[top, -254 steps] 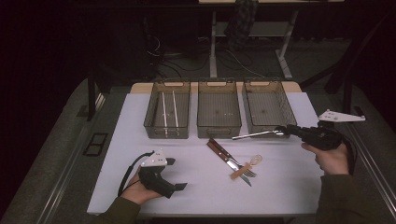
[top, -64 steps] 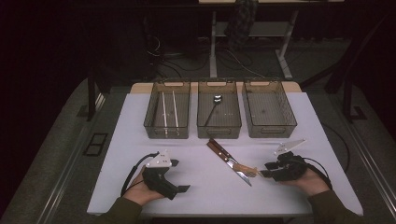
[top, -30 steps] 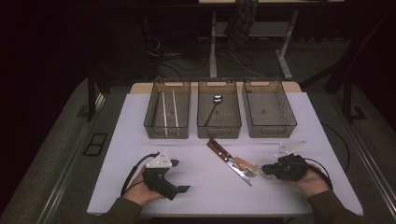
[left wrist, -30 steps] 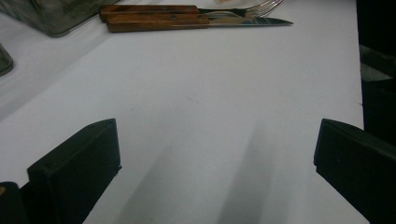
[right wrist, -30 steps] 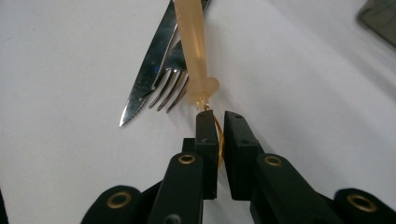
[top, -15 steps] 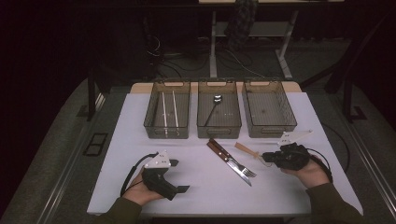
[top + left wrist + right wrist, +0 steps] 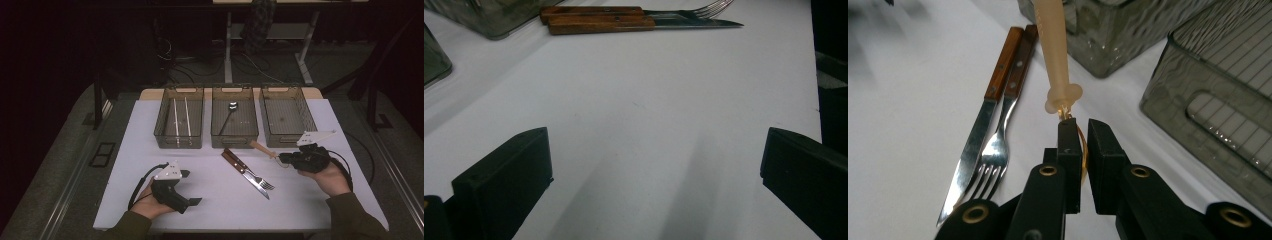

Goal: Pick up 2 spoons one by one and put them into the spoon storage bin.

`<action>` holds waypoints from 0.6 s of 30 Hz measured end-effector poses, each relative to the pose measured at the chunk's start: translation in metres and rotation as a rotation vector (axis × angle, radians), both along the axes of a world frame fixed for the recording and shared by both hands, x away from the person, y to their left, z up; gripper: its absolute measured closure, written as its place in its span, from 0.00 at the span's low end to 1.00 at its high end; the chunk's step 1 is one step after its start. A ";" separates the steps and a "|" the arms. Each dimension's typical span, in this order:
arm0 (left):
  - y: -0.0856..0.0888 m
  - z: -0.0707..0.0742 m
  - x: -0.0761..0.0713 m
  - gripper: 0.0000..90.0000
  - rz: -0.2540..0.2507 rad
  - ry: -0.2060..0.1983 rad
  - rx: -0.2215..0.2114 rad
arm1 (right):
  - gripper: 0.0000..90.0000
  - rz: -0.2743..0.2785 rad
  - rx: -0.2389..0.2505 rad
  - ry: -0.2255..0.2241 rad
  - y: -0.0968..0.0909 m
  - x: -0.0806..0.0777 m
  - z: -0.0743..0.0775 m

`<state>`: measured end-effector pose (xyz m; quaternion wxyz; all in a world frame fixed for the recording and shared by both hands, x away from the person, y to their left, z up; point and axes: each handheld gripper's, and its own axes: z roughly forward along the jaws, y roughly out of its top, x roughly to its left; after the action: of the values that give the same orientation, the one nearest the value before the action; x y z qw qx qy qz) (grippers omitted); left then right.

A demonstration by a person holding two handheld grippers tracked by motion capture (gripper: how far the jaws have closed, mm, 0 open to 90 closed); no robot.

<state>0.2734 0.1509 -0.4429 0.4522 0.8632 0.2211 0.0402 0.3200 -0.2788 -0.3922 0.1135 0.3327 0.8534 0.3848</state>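
Note:
My right gripper (image 7: pixel 1080 132) is shut on the gold-coloured metal end of a pale-handled utensil (image 7: pixel 1055 55). The handle sticks out ahead of the jaws toward the bins. In the high view this utensil (image 7: pixel 262 149) hangs just above the table in front of the middle bin (image 7: pixel 235 117), held by the right gripper (image 7: pixel 285 158). A wooden-handled knife (image 7: pixel 239 166) and fork (image 7: pixel 260 180) lie side by side mid-table. My left gripper (image 7: pixel 191 188) rests at the near left, open, with nothing between its jaws (image 7: pixel 654 180).
Three clear bins stand in a row at the back. The left bin (image 7: pixel 179 120) holds two white sticks, the middle one a dark spoon (image 7: pixel 230 110), and the right bin (image 7: pixel 287 115) looks bare. The white table top (image 7: pixel 210 210) ends near the person's forearms.
The right gripper has lifted the pale-handled utensil off the table and carried it away from the person, toward the bins. The left gripper, knife and fork have stayed put.

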 end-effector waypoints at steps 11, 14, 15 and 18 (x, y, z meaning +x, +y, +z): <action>-0.001 0.000 0.000 0.00 0.001 0.004 0.000 | 0.94 -0.070 0.059 -0.052 0.011 0.024 0.019; -0.001 0.000 0.000 0.00 0.000 0.004 0.000 | 0.94 -0.097 0.083 -0.061 0.016 0.032 0.021; -0.001 0.000 0.000 0.00 0.001 0.005 -0.001 | 0.94 -0.105 0.092 -0.063 0.019 0.035 0.022; -0.001 0.000 0.000 0.00 -0.003 0.003 -0.001 | 0.94 -0.120 0.105 -0.069 0.026 0.045 0.023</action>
<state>0.2730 0.1501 -0.4432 0.4525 0.8633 0.2204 0.0380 0.3650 -0.2529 -0.3690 0.1480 0.3754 0.8061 0.4328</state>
